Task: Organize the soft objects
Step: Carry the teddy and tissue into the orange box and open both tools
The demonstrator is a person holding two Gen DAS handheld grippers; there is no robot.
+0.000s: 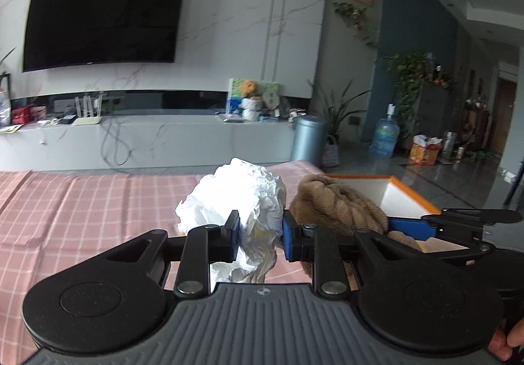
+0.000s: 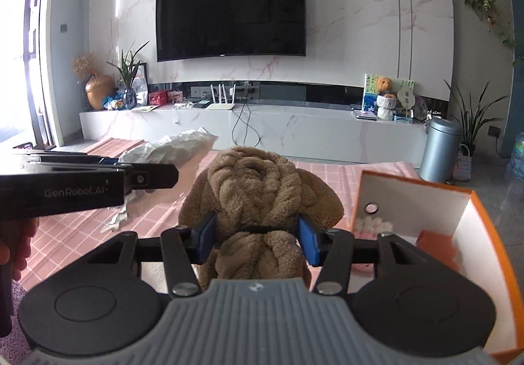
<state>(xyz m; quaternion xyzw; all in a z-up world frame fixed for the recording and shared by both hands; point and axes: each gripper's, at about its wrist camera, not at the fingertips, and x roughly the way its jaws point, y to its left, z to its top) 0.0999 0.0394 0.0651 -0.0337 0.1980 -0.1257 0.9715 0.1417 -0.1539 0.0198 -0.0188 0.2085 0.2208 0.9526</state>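
Claws (image 1: 258, 239) (image 2: 257, 239) grip one paper wad (image 1: 235, 194), one plush (image 2: 258, 188).

A: What hangs on the marble wall?
B: A dark TV (image 2: 231, 13), above a long grey console (image 2: 249, 129) carrying a white router (image 2: 221, 100), red boxes (image 2: 165, 97) and a gold vase (image 2: 98, 91).
A: And to the right?
B: A grey bin (image 2: 442, 149) beside a leafy plant (image 2: 471, 116), and a water jug (image 1: 384, 134) on the floor.
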